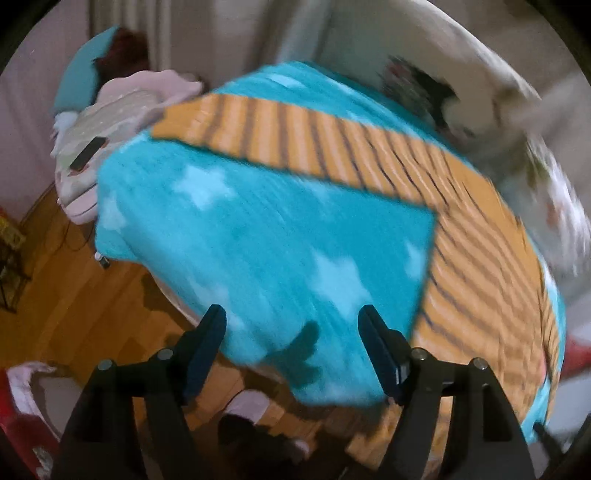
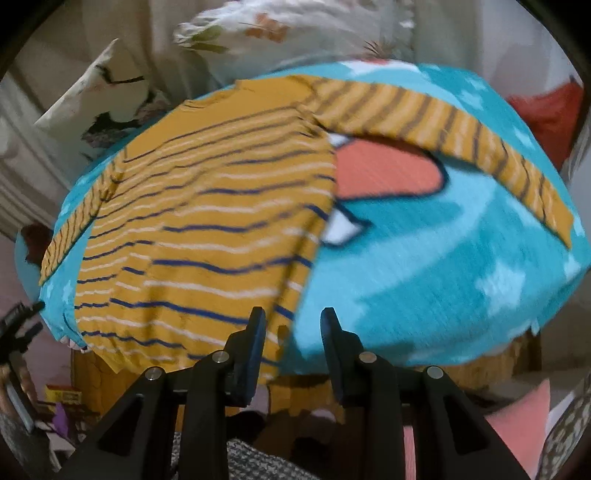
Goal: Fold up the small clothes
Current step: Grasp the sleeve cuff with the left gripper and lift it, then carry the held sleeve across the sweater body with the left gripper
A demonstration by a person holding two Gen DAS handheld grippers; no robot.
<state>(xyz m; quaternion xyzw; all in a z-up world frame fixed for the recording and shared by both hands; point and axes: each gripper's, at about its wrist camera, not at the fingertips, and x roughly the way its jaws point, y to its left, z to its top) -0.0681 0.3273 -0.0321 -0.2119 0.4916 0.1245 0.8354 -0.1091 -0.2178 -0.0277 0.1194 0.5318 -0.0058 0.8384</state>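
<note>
Item 1: your left gripper (image 1: 291, 325), fingers spread wide, nothing between them, poised above the near edge of the turquoise star-print blanket (image 1: 258, 229).

Item 2: your right gripper (image 2: 293, 328), jaws parted with a narrower gap; the left finger (image 2: 255, 339) sits against the hem corner of the striped shirt (image 2: 207, 229), but blur hides whether any cloth is pinched, so no grasp is confirmed.

Item 3: the shirt itself, mustard with navy and white stripes, lying flat on the blanket. Its body reaches the blanket's near edge in the right wrist view; one sleeve (image 2: 461, 147) runs out across the blanket toward the far right edge.

Item 4: beyond the blanket's far edge, floral pillows (image 2: 258, 26). At the far left corner in the left wrist view, pale bedding with a dark phone (image 1: 88, 153) on top.

Item 5: wooden floor (image 1: 74, 277) below the blanket's left edge.
</note>
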